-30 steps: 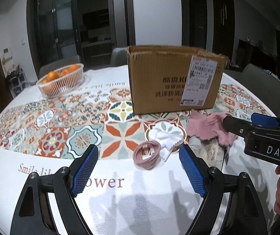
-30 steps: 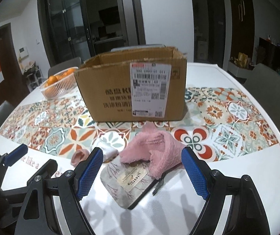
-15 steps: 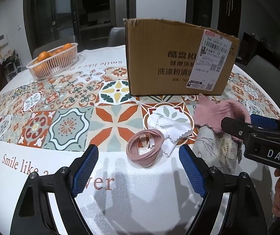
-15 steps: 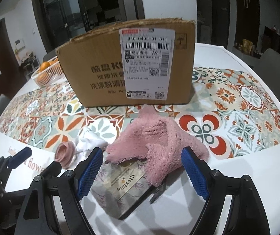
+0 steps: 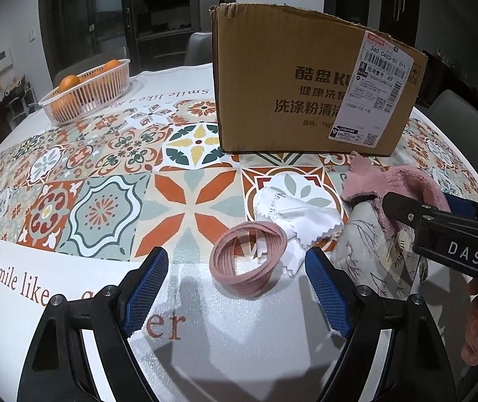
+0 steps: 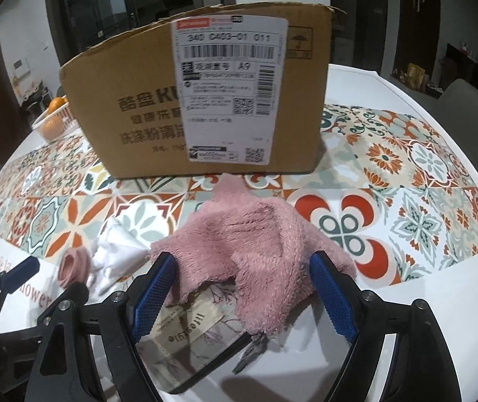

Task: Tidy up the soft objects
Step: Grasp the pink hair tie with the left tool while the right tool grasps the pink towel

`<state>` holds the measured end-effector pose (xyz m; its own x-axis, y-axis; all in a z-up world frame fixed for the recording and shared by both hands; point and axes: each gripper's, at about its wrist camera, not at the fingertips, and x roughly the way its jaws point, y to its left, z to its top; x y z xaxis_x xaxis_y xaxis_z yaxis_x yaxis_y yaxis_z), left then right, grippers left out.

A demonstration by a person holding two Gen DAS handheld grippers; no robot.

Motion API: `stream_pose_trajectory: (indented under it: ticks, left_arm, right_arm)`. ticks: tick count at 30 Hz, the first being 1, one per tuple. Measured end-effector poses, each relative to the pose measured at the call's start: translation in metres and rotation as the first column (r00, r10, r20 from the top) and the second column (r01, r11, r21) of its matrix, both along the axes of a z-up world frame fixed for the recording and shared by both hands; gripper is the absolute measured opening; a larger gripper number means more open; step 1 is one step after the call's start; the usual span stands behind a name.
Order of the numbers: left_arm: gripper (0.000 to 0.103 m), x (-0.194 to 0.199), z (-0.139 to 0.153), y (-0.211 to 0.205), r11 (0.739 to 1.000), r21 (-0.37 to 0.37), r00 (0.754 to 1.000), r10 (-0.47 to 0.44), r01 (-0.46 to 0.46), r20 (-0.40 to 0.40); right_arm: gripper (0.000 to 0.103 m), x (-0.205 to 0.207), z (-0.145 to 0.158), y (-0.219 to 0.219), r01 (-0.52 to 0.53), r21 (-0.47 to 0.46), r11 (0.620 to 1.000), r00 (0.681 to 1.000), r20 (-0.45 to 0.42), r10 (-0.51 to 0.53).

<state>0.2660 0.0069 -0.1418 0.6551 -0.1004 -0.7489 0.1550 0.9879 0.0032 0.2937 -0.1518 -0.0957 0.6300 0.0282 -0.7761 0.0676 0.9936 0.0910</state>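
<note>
Both claws hover low over the table [image 5: 245, 341] with their blue pads spread wide and nothing between them yet. Just ahead of the left claw [image 5: 235, 284], a coil of pink hair bands [image 5: 249, 258] lies between its tips, touching a crumpled white cloth [image 5: 297, 216] a little farther on and to its right. At the right claw [image 6: 244, 293], the near edge of a fluffy pink towel [image 6: 255, 244] sits between the pads, draped over a printed pouch [image 6: 192, 331] under that claw. Beyond both stands a cardboard box [image 6: 205, 100], and far off to the left a basket of oranges [image 5: 86, 92].
</note>
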Motion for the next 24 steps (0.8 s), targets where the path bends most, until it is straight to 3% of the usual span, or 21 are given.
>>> stream_pose_trajectory:
  ticks: [12, 15, 24]
  left_arm:
    - [0.051, 0.006, -0.007, -0.006, 1.0, -0.002, 0.999, -0.02, 0.02, -0.036]
    - [0.049, 0.006, -0.008, -0.008, 1.0, 0.005, 0.999, -0.022, 0.022, -0.038]
    - [0.031, 0.008, -0.009, -0.012, 0.999, 0.0, 0.998, -0.037, 0.037, -0.045]
  right_arm:
    - [0.083, 0.0, -0.002, -0.009, 0.048, 0.012, 0.999, 0.999, 0.024, -0.048]
    - [0.083, 0.001, -0.006, -0.013, 0.065, -0.004, 0.998, 0.998, 0.021, -0.065]
    - [0.082, 0.006, -0.01, -0.019, 0.077, 0.07, 0.995, 0.997, 0.018, -0.079]
